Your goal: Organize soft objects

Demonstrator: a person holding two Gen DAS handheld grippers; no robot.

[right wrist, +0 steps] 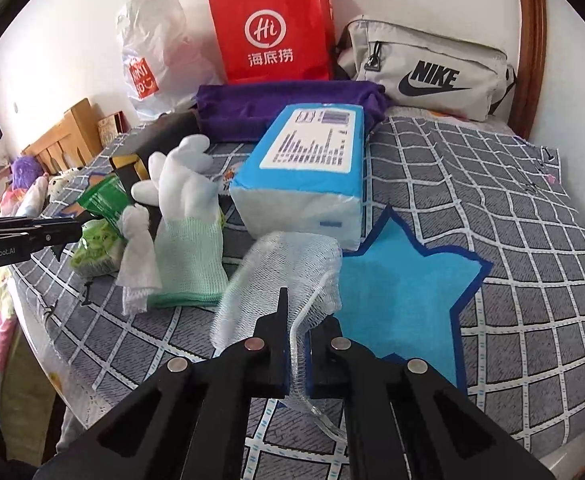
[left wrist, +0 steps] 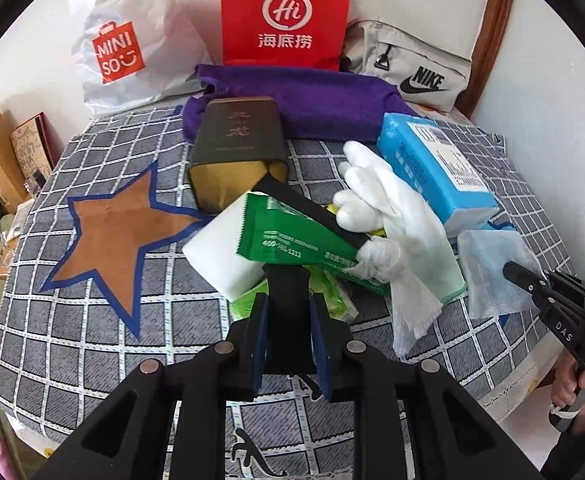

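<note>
My left gripper [left wrist: 288, 312] is shut on a black strap [left wrist: 304, 208] that runs up across a green packet [left wrist: 292, 236] and a white sponge block [left wrist: 220, 252]. My right gripper [right wrist: 295, 344] is shut on a white mesh net [right wrist: 280, 276], held above the bed; it also shows in the left wrist view [left wrist: 496, 268]. A white and pale-green glove [left wrist: 396, 216] [right wrist: 188, 220] lies between the two grippers. A blue tissue pack [right wrist: 308, 168] sits behind the net. A purple towel [left wrist: 292, 100] lies at the back.
A dark box [left wrist: 236, 144] lies open on the checked bedspread [left wrist: 92, 320]. A Miniso plastic bag [left wrist: 124, 40], a red paper bag [left wrist: 284, 16] and a grey Nike pouch [right wrist: 428, 68] stand against the wall. A light green packet [right wrist: 92, 248] lies by the glove.
</note>
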